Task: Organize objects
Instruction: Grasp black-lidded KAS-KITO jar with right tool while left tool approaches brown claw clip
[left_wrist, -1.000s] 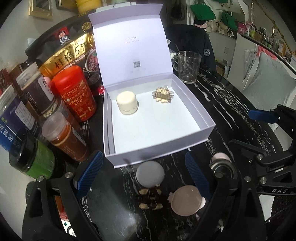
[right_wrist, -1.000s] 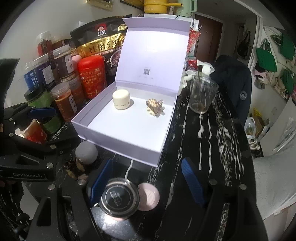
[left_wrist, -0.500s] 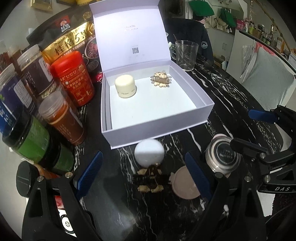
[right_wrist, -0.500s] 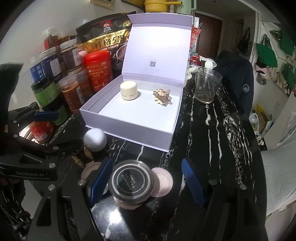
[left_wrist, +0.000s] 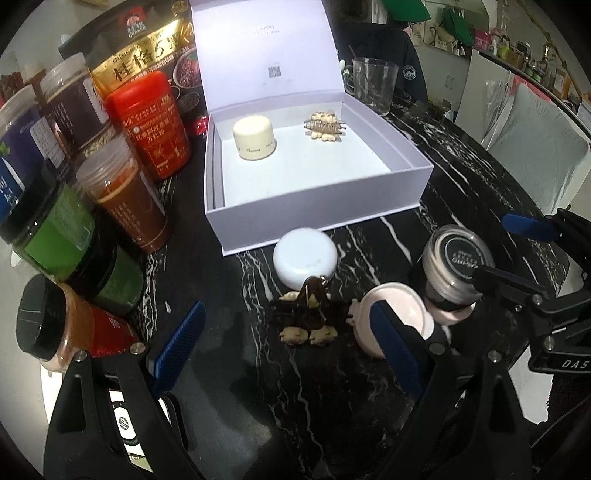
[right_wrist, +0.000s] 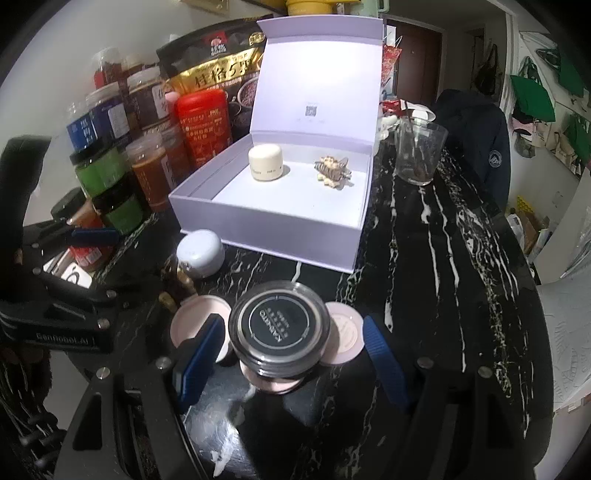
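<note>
An open lilac gift box (left_wrist: 325, 218) (right_wrist: 295, 243) holds a cream jar (left_wrist: 254, 137) (right_wrist: 265, 163) and a beige hair claw (left_wrist: 325, 125) (right_wrist: 333, 172). In front of it lie a white round jar (left_wrist: 305, 257) (right_wrist: 200, 252), a dark brown hair claw (left_wrist: 309, 314), a pink compact (left_wrist: 397, 317) (right_wrist: 194, 326) and a black-lidded jar (left_wrist: 456, 258) (right_wrist: 279, 328). My left gripper (left_wrist: 288, 347) is open and empty, just short of the brown claw. My right gripper (right_wrist: 288, 343) is open, its fingers on either side of the black-lidded jar, left pad close, right pad apart.
Jars and bottles, among them a red tin (left_wrist: 149, 122) and a green jar (left_wrist: 51, 229), crowd the left of the box. An oat bag (right_wrist: 218, 66) stands behind. A glass cup (left_wrist: 373, 86) (right_wrist: 419, 151) stands right of the box. A second pink compact (right_wrist: 343, 332) lies beside the black-lidded jar.
Both grippers have drawn back and lower, so the box looks farther away. The black-lidded jar now sits deeper between my right gripper's fingers.
</note>
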